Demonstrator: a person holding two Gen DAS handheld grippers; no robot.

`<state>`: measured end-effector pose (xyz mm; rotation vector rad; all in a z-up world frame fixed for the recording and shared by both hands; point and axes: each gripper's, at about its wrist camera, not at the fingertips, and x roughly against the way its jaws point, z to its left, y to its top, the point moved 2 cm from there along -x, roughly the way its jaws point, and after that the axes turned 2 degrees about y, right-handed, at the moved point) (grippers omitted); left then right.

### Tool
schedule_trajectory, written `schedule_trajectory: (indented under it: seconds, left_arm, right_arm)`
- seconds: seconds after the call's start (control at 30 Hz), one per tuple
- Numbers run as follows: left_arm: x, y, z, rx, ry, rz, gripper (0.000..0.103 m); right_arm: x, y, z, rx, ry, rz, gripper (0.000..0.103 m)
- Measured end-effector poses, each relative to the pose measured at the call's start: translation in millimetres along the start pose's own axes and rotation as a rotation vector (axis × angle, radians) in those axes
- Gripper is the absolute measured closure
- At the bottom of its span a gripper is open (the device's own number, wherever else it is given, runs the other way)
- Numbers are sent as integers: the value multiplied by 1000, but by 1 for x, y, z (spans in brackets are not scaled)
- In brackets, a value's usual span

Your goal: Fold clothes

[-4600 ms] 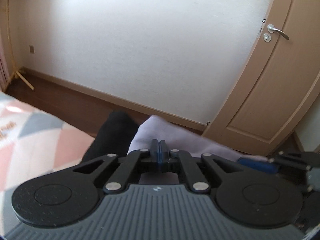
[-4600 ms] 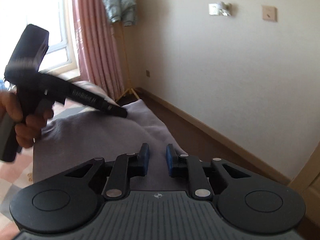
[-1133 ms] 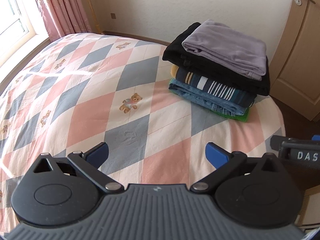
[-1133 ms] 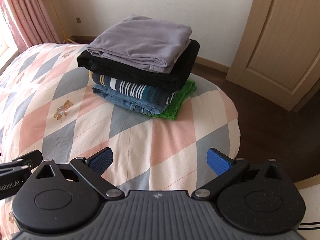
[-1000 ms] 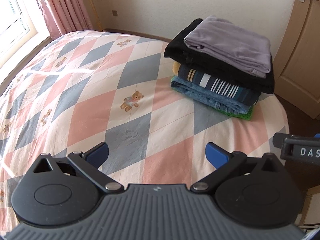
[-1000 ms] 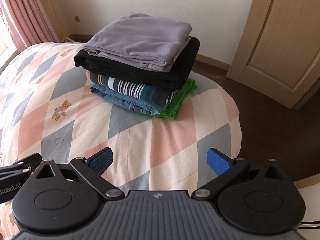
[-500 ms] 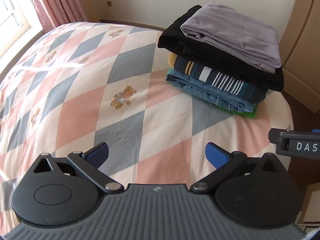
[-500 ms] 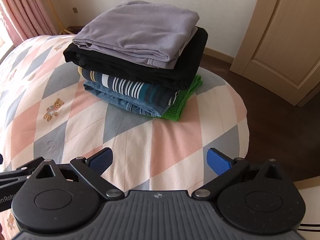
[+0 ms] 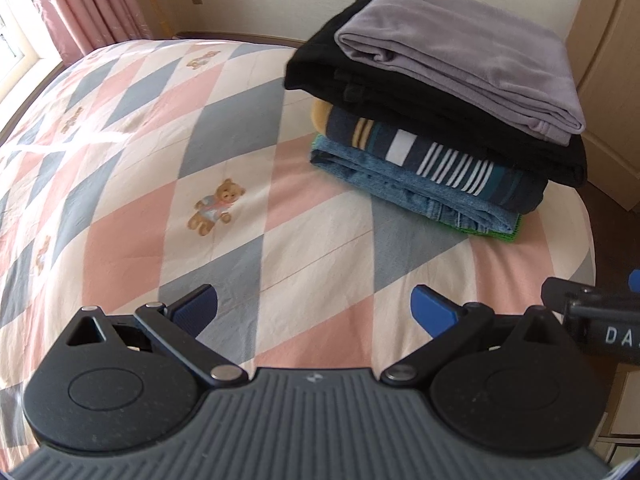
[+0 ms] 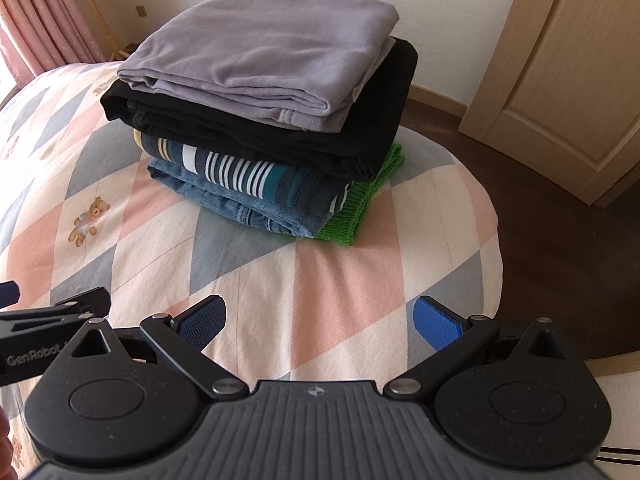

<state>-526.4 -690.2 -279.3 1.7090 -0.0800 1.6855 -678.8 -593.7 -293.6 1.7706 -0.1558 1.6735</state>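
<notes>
A stack of folded clothes [image 9: 440, 120] [image 10: 272, 128] rests near the bed's far corner. A lilac garment [image 9: 460, 48] [image 10: 260, 48] tops it, over a black one [image 10: 384, 120], a striped one [image 9: 448, 164], blue denim [image 10: 240, 204] and a green knit [image 10: 360, 204] at the bottom. My left gripper [image 9: 314, 312] hovers over the bedspread, short of the stack, open with nothing between its blue pads. My right gripper [image 10: 320, 320] is open too, empty, in front of the stack. Each gripper shows at the edge of the other's view.
The bed [image 9: 140, 140] has a pink, grey and white diamond-pattern cover with teddy bears. A wooden door [image 10: 560, 60] and dark floor [image 10: 560, 240] lie to the right. Pink curtains [image 9: 92, 0] hang at the back left by a window.
Both grippers let go of the lilac garment, opened and drew back from the stack. In the last half second both views have closed in slightly on the stack.
</notes>
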Motion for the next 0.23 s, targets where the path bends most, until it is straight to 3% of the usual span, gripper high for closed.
schedule_trajectory:
  seconds: [0.23]
  left_arm:
    - [2,12,-7,26,-54,-29,1]
  right_arm:
    - [9,2,-5,-7,-6,-27,0]
